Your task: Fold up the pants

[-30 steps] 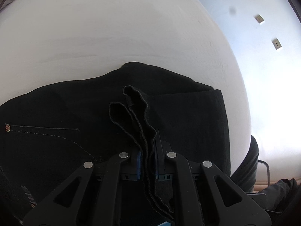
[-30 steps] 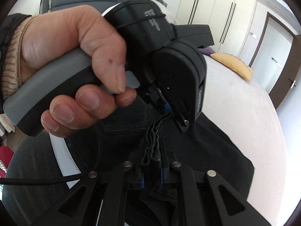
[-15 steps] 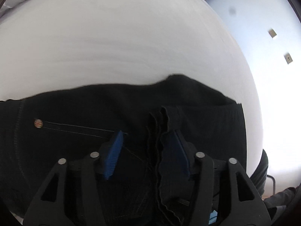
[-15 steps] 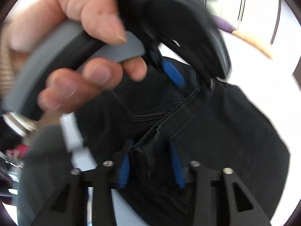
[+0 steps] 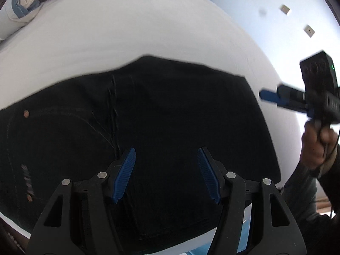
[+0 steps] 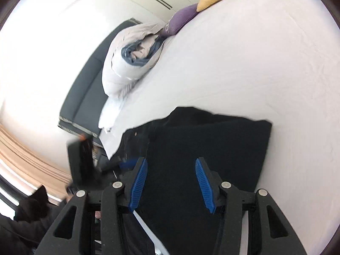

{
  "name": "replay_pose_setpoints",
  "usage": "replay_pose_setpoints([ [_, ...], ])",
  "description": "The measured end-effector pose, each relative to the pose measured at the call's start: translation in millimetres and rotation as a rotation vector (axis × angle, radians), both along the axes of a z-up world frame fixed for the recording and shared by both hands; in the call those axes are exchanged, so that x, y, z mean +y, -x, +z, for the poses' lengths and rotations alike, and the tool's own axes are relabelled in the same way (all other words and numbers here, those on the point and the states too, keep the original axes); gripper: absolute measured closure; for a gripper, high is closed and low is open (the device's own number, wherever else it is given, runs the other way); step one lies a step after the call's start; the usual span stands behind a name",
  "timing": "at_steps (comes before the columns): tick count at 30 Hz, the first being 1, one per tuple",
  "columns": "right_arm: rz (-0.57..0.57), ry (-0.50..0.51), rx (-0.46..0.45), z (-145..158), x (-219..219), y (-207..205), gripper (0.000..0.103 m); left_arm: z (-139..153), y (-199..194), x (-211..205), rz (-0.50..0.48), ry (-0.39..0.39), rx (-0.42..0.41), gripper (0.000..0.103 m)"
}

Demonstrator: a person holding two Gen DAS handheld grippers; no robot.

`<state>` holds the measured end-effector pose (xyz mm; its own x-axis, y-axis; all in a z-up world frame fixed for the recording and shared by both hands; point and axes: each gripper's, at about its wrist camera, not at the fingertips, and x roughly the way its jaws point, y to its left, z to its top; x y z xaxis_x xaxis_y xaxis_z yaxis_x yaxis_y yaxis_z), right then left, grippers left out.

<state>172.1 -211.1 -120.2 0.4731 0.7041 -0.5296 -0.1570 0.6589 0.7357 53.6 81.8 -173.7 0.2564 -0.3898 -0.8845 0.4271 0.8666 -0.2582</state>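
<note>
Pants (image 5: 170, 116) lie flat on the white bed (image 5: 127, 31), folded into 1 compact dark block near the bed's front edge. Layers look stacked: a rivet and pocket stitching show on the left part in the left wrist view, and a plain upper layer covers the rest.

Left gripper (image 5: 165, 174): jaws apart, blue pads clear of the cloth, nothing pinched; it hangs above the near half of the block.

Right gripper (image 6: 171, 184): jaws likewise apart, empty, over the pants' near right portion. In the left wrist view it sits off past the block's right edge, over bare sheet.

Progress, judged: main folds appear done and both claws have let go. Edges look fairly square on the right corner; the far edge is slightly humped. What may be left: 1 smoothing pass or a final fold, if a smaller packet is wanted. Cannot tell layer count.

Pillows (image 6: 131, 59) sit well apart at the bed's head.
</note>
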Motion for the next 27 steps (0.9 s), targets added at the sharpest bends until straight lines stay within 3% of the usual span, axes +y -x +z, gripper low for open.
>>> replay_pose_setpoints([
  [2,-0.009,-0.04,0.028,-6,-15,-17,0.051,-14,8,0,-0.009,-0.03,-0.019,0.044],
  [5,-0.029,-0.054,0.096,-40,-21,-41,0.052,-15,19,-15,-0.02,-0.066,-0.044,0.044],
  [7,-0.03,-0.085,0.113,-55,-21,-37,0.055,-17,18,-16,-0.024,-0.077,-0.041,0.044],
  [10,0.002,-0.122,0.103,-59,-5,-16,0.055,-19,9,-13,-0.021,-0.069,-0.034,0.044],
  [13,0.076,-0.134,0.11,-56,18,33,0.055,-20,2,-2,-0.021,-0.062,-0.038,0.044],
  [20,0.184,-0.183,0.118,-58,50,109,0.055,-24,11,17,0.006,-0.025,-0.054,0.044],
  [21,0.196,-0.198,0.128,-57,51,114,0.055,-7,25,24,0.018,-0.012,-0.06,0.044],
  [24,0.251,-0.173,0.122,-44,57,122,0.053,1,30,39,0.097,0.023,-0.072,0.044],
  [27,0.195,-0.183,0.076,-33,43,106,0.053,16,43,79,0.242,0.102,-0.117,0.043],
])
